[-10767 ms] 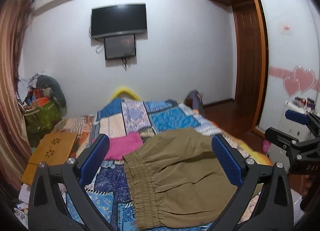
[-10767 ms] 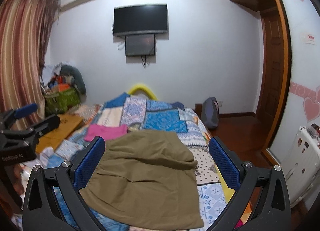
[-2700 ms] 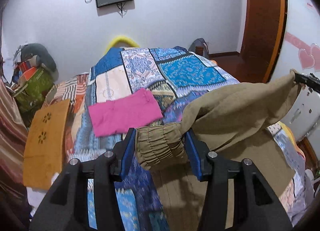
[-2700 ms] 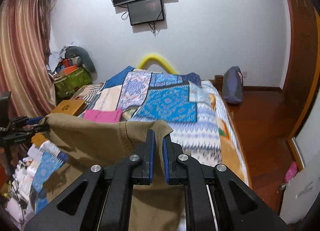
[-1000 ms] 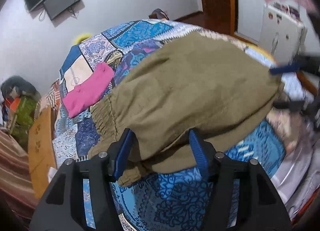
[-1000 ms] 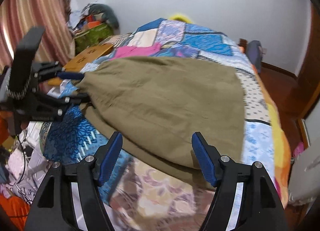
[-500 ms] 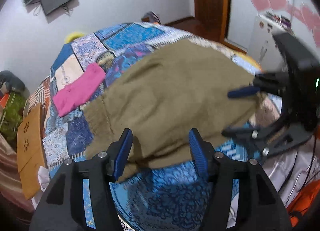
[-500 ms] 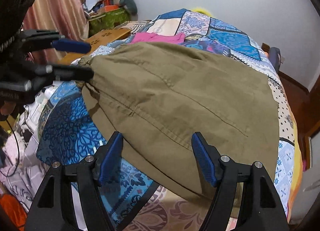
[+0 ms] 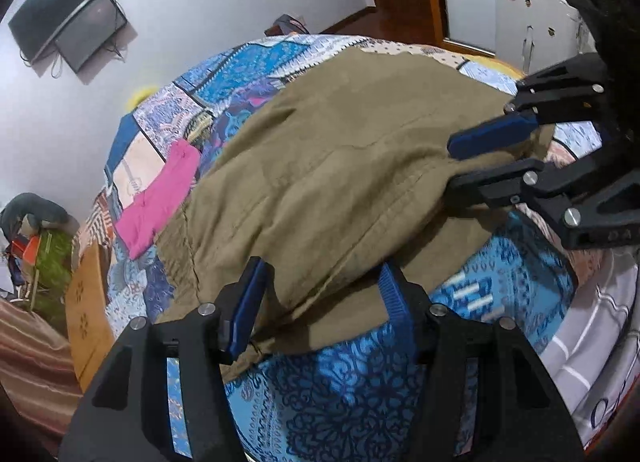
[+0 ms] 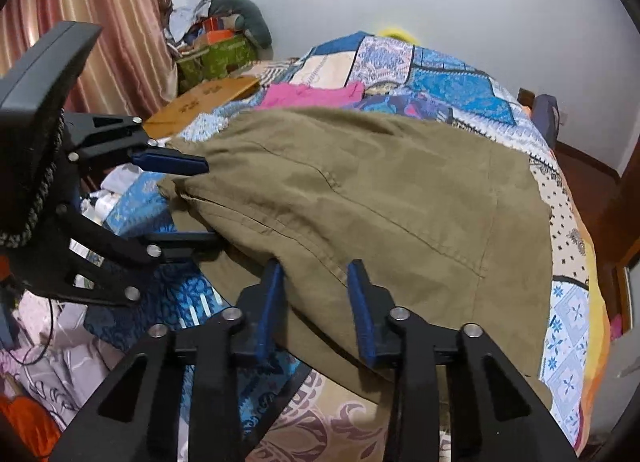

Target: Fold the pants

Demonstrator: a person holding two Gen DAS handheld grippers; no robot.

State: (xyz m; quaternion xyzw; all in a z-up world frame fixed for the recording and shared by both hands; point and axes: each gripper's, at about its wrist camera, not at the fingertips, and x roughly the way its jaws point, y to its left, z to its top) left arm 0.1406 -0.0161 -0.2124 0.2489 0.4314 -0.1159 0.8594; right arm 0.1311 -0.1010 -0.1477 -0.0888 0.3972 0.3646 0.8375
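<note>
**Olive pants spread on the patchwork quilt, both grippers open at the near hem**

The olive pants [image 10: 360, 202] lie flat across the patchwork quilt [image 10: 452, 90], covering most of its near half. Beyond the pants on the quilt sits a pink garment [image 10: 312, 94]. The left gripper [image 9: 320, 294] straddles the pants' near edge with its jaws apart, clamping nothing. The right gripper [image 10: 316, 294] is likewise spread wide over the same edge. A wooden board [image 10: 200, 102] lies beside the quilt, near the pink garment.

The olive pants [image 10: 360, 198] hide much of the patchwork quilt [image 10: 452, 90], and their near hem sits behind the fingers [image 10: 362, 302].
</note>
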